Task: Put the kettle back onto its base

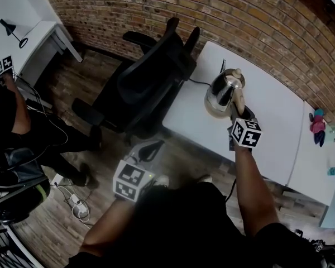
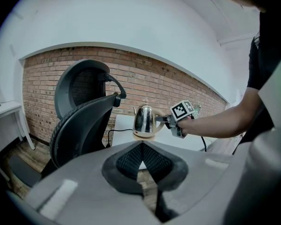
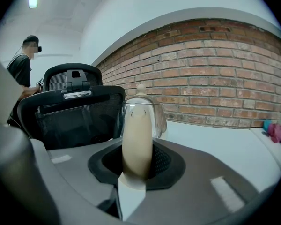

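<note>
A shiny steel kettle [image 1: 223,91] stands on the white table [image 1: 273,116], near its chair-side edge. My right gripper [image 1: 236,111] is shut on its beige handle [image 3: 137,135], which fills the gap between the jaws in the right gripper view. From the left gripper view the kettle [image 2: 143,118] rests on a beige base [image 2: 141,136] with no gap showing, and a black cord [image 2: 117,131] runs off to the left. My left gripper [image 1: 147,149] hangs low over the floor beside the table, its pads [image 2: 131,158] together with nothing in them.
A black office chair [image 1: 145,82] stands against the table's left side, close to the kettle. Another person [image 1: 11,110] is at the far left by a white desk with a lamp [image 1: 14,29]. Pink and blue items [image 1: 317,124] lie at the table's right end.
</note>
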Action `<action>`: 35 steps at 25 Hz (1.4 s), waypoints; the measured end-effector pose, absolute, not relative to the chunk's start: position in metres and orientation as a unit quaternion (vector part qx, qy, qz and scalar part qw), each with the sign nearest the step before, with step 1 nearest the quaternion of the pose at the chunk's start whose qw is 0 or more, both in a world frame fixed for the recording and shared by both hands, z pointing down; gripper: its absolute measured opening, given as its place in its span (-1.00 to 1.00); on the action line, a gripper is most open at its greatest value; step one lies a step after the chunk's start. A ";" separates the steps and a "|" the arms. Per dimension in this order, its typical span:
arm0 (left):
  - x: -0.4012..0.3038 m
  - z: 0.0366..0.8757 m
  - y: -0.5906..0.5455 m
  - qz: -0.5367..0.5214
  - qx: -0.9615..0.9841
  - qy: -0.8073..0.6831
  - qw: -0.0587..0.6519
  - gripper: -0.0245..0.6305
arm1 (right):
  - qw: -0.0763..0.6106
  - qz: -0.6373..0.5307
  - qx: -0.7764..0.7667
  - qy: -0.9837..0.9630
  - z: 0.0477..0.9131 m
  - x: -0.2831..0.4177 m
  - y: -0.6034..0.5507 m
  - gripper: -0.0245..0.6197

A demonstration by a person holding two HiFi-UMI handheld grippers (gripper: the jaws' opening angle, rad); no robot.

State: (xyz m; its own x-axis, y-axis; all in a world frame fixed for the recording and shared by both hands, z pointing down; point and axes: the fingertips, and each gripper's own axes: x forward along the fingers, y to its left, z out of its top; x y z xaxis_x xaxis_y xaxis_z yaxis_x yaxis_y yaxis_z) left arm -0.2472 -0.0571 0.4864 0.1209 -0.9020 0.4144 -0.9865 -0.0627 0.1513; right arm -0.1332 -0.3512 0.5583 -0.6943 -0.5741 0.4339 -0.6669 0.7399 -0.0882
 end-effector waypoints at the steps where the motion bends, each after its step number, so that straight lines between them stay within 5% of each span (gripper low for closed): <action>1: -0.247 0.486 -0.057 0.105 0.721 -0.655 0.201 -0.92 | 0.193 0.121 0.341 -0.912 0.559 -0.133 -0.350 -0.57; 35: -0.246 0.480 -0.055 0.108 0.728 -0.648 0.196 -0.92 | 0.220 0.115 0.340 -0.907 0.590 -0.124 -0.323 -0.57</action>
